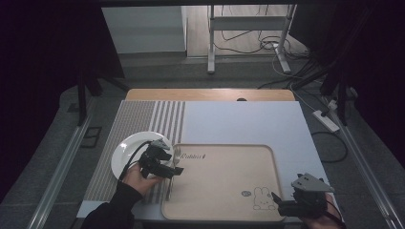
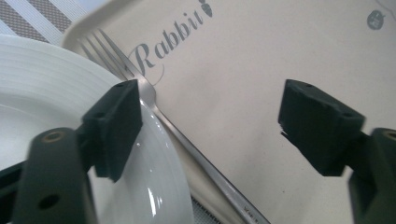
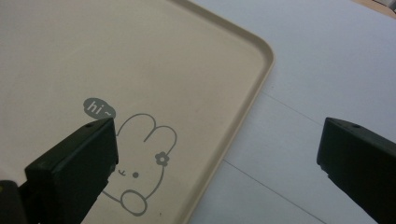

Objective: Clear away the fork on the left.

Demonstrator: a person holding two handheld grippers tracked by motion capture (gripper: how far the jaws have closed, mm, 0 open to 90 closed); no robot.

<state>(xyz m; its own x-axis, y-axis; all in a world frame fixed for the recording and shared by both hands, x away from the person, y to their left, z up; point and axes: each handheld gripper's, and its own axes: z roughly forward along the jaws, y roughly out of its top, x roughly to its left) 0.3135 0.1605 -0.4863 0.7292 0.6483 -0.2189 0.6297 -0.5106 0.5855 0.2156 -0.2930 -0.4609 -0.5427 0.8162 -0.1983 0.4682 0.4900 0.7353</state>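
A pale table top (image 1: 248, 121) fills the middle of the high view, with a striped grey mat (image 1: 143, 117) down its left part. The beige tray (image 1: 224, 186) takes up the lower centre of that frame, printed with the word "Rabbit" near its upper left corner and a rabbit drawing at its lower right. A white plate (image 1: 128, 148) sits at the tray's upper left corner, its rim just beside the tray's edge. A metal fork (image 2: 187, 140) lies along the tray's left side, tines toward the top of the high view; in the left gripper view it runs from upper left to lower centre, right by the plate's rim, though whether the two touch is hard to tell. The left gripper (image 2: 210, 126) hovers over the fork, jaws spread wide with nothing pressed between them; the fork passes by the left jaw, clear of both. At the lower right of the high view, the right gripper (image 3: 217, 163) hangs over the tray's right edge near the rabbit, jaws wide apart and holding nothing.
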